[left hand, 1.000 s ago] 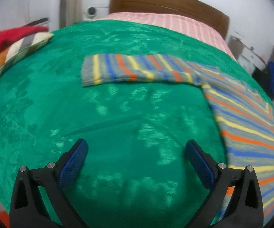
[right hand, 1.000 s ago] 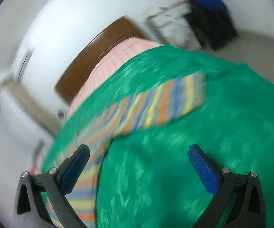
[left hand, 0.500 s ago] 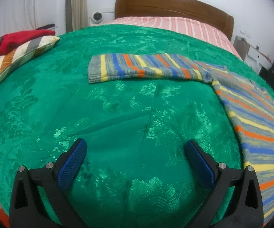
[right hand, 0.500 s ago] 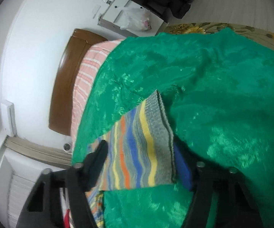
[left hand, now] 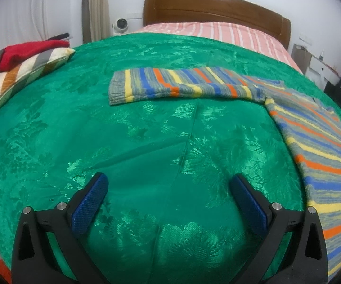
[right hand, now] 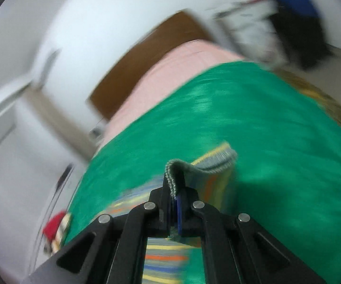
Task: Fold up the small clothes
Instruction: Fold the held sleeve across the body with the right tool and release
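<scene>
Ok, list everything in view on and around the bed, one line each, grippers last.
striped sweater: one, grey with blue, orange and yellow stripes, right side of the bedspread, one sleeve stretched left
green bedspread: one, green, covering the bed
pink striped sheet: one, pink and white, at the bed's head
headboard: one, brown wood, against the wall
striped pillow: one, at left edge
red garment: one, on that pillow
left gripper: black with blue pads, open, above bare bedspread
right gripper: shut on sweater's grey cuff
</scene>
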